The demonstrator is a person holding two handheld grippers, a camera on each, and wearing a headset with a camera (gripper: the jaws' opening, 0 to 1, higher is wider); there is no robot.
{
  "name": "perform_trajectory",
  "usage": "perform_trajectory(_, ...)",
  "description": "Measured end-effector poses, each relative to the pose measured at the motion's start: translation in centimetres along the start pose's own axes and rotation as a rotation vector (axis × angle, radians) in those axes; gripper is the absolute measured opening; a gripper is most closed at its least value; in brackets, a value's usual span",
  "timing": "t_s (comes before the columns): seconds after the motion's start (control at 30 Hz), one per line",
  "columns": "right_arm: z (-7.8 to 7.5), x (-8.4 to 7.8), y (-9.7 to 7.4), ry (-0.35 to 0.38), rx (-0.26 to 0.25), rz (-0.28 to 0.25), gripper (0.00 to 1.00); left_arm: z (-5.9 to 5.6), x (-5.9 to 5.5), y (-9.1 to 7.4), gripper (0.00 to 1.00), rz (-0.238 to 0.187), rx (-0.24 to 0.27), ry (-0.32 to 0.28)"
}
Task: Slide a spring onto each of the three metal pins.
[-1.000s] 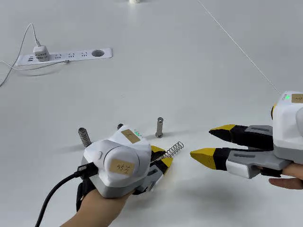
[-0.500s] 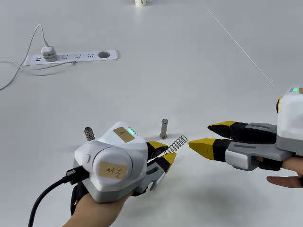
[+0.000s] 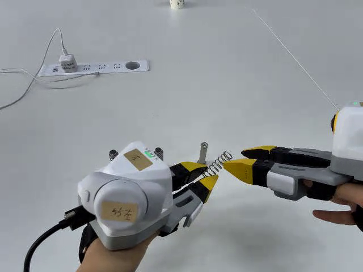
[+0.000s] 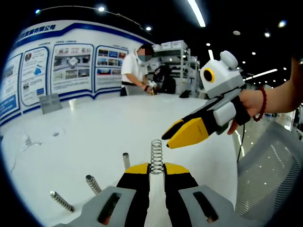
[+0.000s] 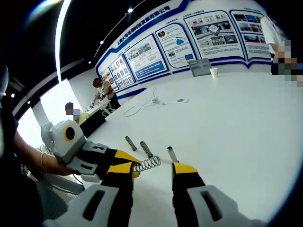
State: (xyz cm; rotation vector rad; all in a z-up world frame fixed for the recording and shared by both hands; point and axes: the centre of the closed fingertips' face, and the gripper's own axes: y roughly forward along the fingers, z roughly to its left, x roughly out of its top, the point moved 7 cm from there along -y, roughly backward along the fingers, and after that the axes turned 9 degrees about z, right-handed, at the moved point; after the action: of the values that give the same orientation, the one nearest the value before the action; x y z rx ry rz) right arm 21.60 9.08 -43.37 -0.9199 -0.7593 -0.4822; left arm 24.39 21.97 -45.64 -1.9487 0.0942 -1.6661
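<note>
Head view: pinching spring [image 3: 218, 164] by its lower end in left gripper [image 3: 203, 174], long axis slanting up toward right gripper [image 3: 235, 159], with that one's parted, empty jaws bracketing the free end. Standing upright on bench [image 3: 227, 73], well in from its edges, just behind spring: bare pin [image 3: 202, 153], nearer left gripper. Probably needing spring tipped vertical over pin top.

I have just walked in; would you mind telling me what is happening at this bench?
A person works with two tools at a white table. The left hand-held gripper pinches one end of a small coiled metal spring, and the open right hand-held gripper hovers near its free end. Two metal pins already wear springs; the third upright metal pin is bare.
</note>
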Motion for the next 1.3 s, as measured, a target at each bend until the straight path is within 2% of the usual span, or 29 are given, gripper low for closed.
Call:
perform_trajectory(0.17,0.3,0.4,0.2,0.078,0.037,-0.034,0.30,0.0,0.0,-0.4,0.10,-0.029,-0.002,-0.045)
perform_trajectory(0.3,0.4,0.6,0.4,0.130,0.060,-0.048,0.27,0.1,0.0,-0.7,0.10,-0.063,-0.012,-0.103)
perform_trajectory(0.5,0.6,0.8,0.6,0.169,0.082,-0.060,0.26,0.3,0.1,-0.9,0.10,-0.094,-0.020,-0.149)
perform_trajectory(0.7,1.0,1.0,1.0,0.210,0.130,-0.068,0.23,0.2,0.1,-1.0,0.10,-0.113,-0.031,-0.186)
perform_trajectory(1.13,0.9,1.2,0.9,0.284,0.174,-0.102,0.16,-0.2,0.3,-1.4,0.10,-0.138,-0.047,-0.184)
perform_trajectory(1.3,1.1,1.2,0.9,0.284,0.190,-0.104,0.12,-0.3,0.3,-1.5,0.10,-0.137,-0.054,-0.174)
